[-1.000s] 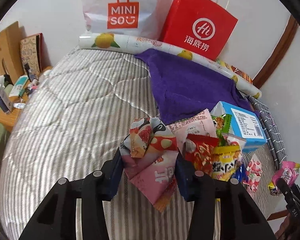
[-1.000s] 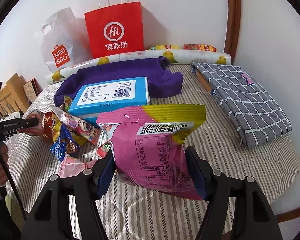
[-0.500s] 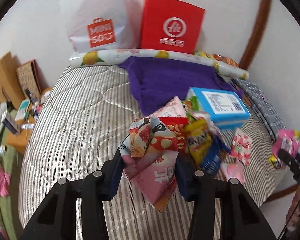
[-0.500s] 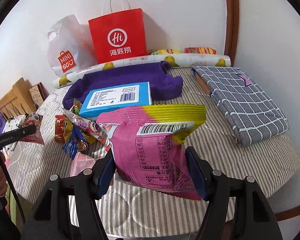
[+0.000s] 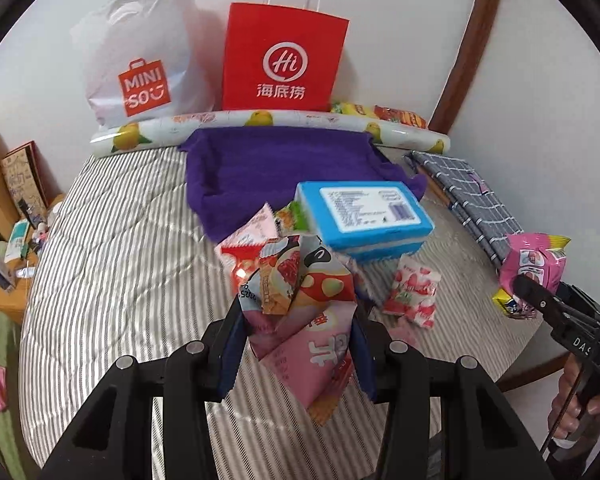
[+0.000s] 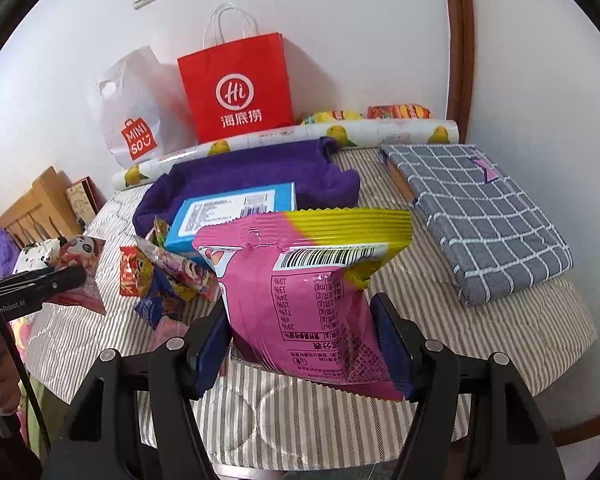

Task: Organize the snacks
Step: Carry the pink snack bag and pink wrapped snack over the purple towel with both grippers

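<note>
Both tools are mid-carry: the left tool is clamped on a pink snack packet, the right tool on a magenta chip bag. Next, I judge, each needs a drop spot beyond the snack pile ahead on the bed.

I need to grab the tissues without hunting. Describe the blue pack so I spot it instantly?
On the striped bed, find the purple towel below the red paper bag. The blue pack rests on its near edge: the only flat block among crinkly snack packets, with a white barcode label.

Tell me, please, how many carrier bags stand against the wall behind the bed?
2: a white plastic bag on the left and a red paper bag beside it to the right. Anything behind them would be hidden.
</note>
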Demonstrator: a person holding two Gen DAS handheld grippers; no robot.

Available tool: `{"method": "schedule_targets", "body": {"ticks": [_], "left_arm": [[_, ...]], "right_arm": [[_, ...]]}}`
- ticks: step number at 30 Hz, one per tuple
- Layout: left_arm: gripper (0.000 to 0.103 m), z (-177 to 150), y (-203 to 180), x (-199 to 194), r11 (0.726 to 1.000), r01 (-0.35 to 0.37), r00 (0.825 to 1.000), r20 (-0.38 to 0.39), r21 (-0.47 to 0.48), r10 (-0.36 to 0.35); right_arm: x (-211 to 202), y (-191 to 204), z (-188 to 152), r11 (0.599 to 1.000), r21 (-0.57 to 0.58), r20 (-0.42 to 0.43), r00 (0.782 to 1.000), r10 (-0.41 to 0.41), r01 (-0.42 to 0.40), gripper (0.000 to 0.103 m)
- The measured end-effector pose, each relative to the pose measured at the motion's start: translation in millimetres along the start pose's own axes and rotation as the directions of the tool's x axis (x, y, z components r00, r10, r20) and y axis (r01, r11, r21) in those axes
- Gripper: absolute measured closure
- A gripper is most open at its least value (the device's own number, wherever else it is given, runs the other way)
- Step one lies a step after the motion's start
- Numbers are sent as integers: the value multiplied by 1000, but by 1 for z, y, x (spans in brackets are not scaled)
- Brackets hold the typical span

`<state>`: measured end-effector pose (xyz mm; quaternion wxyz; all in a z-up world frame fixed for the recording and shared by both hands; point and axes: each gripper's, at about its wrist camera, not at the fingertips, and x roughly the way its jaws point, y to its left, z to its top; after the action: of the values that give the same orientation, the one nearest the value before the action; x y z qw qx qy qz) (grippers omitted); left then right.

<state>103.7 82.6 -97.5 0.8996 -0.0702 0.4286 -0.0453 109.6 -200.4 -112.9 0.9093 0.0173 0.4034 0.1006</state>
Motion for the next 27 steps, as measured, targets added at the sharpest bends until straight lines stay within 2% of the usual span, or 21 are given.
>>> {"method": "schedule_targets", "body": {"ticks": [8,17,27], "left_arm": [[58,41,-8,9,1000,13,1000,18,6,-13],[58,94,-16,26,1000,19,998,55,24,-20],[58,150,-19,51,1000,12,997,72,26,-14]], "right_arm": [[9,7,36,1000,-13,19,1000,12,-12,36],[25,24,95,999,-46,69,997,27,-24,36],[62,34,146,996,-78,77,996,38,-32,36]]}}
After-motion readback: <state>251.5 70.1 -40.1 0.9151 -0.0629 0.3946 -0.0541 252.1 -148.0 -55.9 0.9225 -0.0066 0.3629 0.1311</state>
